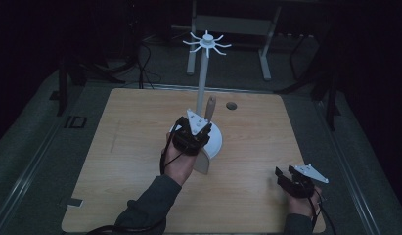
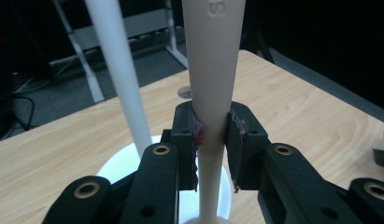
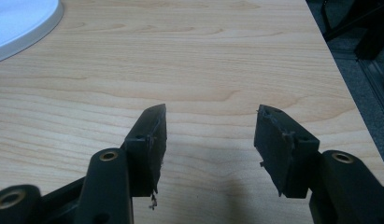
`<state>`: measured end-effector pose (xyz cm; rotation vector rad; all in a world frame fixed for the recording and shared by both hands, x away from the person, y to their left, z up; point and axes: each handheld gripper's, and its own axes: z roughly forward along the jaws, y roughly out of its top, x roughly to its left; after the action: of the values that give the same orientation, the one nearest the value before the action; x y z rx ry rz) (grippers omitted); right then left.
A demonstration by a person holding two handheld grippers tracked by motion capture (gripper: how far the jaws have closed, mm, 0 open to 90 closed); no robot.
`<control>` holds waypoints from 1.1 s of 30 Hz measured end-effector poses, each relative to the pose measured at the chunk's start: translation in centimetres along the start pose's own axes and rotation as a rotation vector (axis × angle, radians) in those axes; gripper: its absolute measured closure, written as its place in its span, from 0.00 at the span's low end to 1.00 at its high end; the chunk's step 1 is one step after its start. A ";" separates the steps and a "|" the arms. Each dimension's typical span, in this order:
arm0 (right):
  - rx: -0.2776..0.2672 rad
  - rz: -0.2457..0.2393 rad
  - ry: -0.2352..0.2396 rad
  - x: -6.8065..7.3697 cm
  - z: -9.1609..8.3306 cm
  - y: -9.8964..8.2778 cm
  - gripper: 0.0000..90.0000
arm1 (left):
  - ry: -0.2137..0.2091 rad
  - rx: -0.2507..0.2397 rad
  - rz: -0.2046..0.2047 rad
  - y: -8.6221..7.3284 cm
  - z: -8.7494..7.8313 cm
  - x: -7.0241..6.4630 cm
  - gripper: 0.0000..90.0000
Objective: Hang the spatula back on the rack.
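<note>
we look down on a pale wooden table in a dim room. near its middle stands a white rack: a round base, a thin upright pole, and a ring of hooks at the top. the left gripper sits over the base, its jaws clamped on a cream utensil, held roughly upright just beside the pole. in the left gripper view the pads pinch the narrow neck of the handle, which widens above; a small hole or mark shows near the top edge. its broad end hangs below the hand, at the near side of the base. we judge it light, stiff and smooth, so it could pivot or slip in the pads; the neck looks a sound hold. the right gripper rests at the near right of the table, jaws apart, empty.
</note>
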<state>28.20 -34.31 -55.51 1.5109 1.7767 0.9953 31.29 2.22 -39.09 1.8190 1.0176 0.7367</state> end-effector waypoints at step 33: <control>0.003 0.000 0.000 0.0 0.1 0.0 0.48 | 0.120 -0.089 -0.021 2.4 -1.0 0.5 0.83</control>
<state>28.22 -34.28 -55.57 1.5128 1.7792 0.9926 31.50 2.44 -36.46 1.7021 1.0633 0.8729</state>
